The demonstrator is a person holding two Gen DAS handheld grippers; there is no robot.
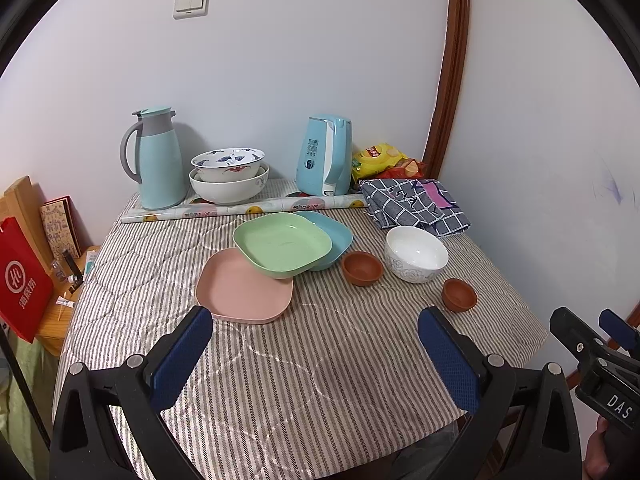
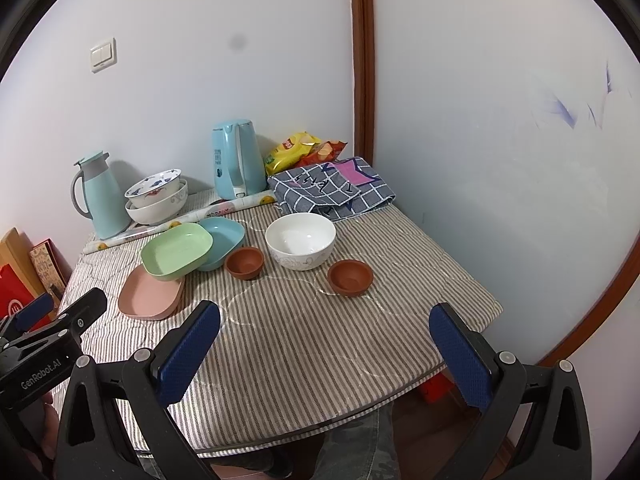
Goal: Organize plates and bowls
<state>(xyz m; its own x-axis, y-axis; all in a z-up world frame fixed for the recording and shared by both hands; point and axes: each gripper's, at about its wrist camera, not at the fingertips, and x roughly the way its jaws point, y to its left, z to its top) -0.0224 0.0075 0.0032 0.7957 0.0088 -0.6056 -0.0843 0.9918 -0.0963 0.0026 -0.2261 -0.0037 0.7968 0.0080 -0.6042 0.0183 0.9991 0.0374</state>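
Pale walls meet at a brown wooden corner trim behind your desk (image 1: 304, 360), which is covered by a striped quilted cloth. Take the white bowl (image 1: 416, 254) as your landmark. Just to its left sits one small brown bowl (image 1: 362, 268); the other brown bowl (image 1: 459, 294) lies nearer you, on its right. Further left of the white bowl the three square plates overlap — the green plate (image 1: 282, 246) rests tilted across the blue plate (image 1: 334, 240) and the pink plate (image 1: 244, 286). Behind the white bowl, against the wall, stand two stacked patterned bowls (image 1: 229, 178), a thermos jug (image 1: 156, 158), a kettle (image 1: 325, 155) and a folded checked cloth (image 1: 414, 206).

Your left gripper (image 1: 316, 354) and right gripper (image 2: 325, 350) both hover over the bare front of the desk, fingers spread wide and carrying nothing.

The plates look like light, stiff plastic with raised rims, so pinch a rim edge; the green one is the free one to lift first. The white bowl looks ceramic — heavier, glazed and likely slippery, and it would chip if knocked. Grip its wall over the rim, one finger inside. The brown bowls look like unglazed clay, small and probably grippy, though brittle.
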